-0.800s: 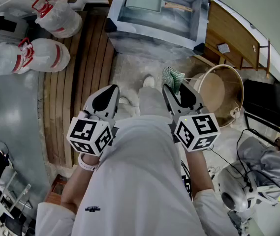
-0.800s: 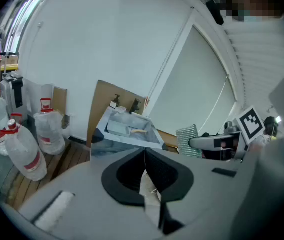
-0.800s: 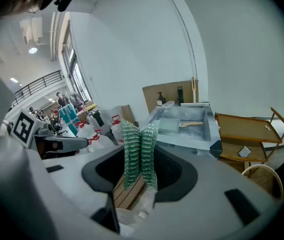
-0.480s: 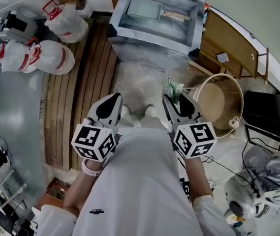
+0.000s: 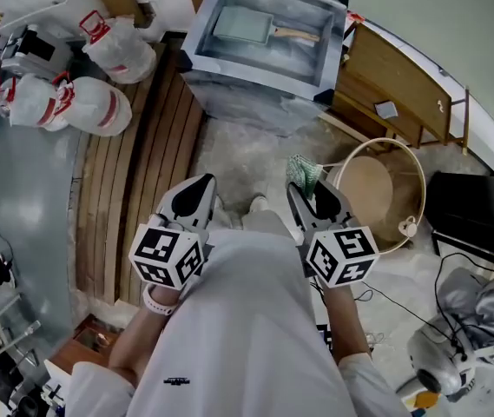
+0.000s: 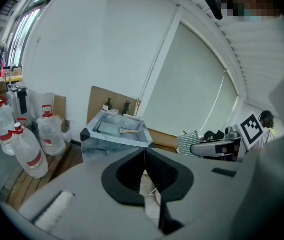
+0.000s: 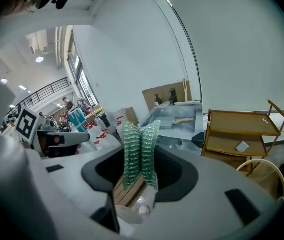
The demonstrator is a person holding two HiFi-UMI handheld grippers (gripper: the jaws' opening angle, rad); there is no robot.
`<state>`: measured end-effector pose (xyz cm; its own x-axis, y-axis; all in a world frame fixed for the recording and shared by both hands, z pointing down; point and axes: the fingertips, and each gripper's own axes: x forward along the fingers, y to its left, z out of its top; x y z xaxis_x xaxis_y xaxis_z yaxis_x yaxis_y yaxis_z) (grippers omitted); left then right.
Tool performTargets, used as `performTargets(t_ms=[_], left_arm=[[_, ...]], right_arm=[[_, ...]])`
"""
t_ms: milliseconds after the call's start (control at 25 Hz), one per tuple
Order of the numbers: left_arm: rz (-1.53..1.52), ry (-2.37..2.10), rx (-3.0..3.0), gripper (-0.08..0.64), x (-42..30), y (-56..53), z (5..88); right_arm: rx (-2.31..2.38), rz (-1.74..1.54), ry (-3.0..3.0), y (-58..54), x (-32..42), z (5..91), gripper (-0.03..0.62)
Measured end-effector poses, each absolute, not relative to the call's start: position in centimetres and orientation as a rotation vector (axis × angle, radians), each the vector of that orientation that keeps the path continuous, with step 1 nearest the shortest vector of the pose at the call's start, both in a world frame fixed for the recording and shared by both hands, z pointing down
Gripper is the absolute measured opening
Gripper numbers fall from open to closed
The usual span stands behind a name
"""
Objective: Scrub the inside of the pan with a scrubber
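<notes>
Bottles (image 5: 73, 102): clustered far left, beside the wooden slats (image 5: 155, 146).
Left gripper (image 5: 199, 189): jaws were closed on each other with nothing between them, held low in front of the person.
Pan (image 5: 242, 24): lay flat in the sink (image 5: 255, 89), handle pointing right, well apart from both grippers.
Right gripper (image 5: 312, 196): jaws were clamped on the green scrubber (image 5: 302, 170), which stuck out past the tips.
Round tub (image 5: 385, 189): on the floor, just right of the right gripper.

bare floor (image 5: 248, 159) up to sink (image 5: 255, 94), bottles (image 5: 73, 107) left, tub (image 5: 372, 185) right
</notes>
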<state>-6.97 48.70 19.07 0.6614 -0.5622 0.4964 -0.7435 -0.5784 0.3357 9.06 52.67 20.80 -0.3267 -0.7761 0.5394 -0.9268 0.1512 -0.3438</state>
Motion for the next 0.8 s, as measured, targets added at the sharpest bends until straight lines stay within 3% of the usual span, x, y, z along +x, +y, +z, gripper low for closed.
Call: performTargets(t_ms=[480,800], left_arm=[[0.449,-1.214,2.243,0.006,-6.3,47.9,20.5],[0.396,-1.232,2.221,0.006,-7.0,40.6,21.7]], right_arm=[[1.423,0.937,-2.373,49.7,10.4,22.5,0.161],[1.396,0.89,-2.385,41.8,9.5,22.8,0.161]])
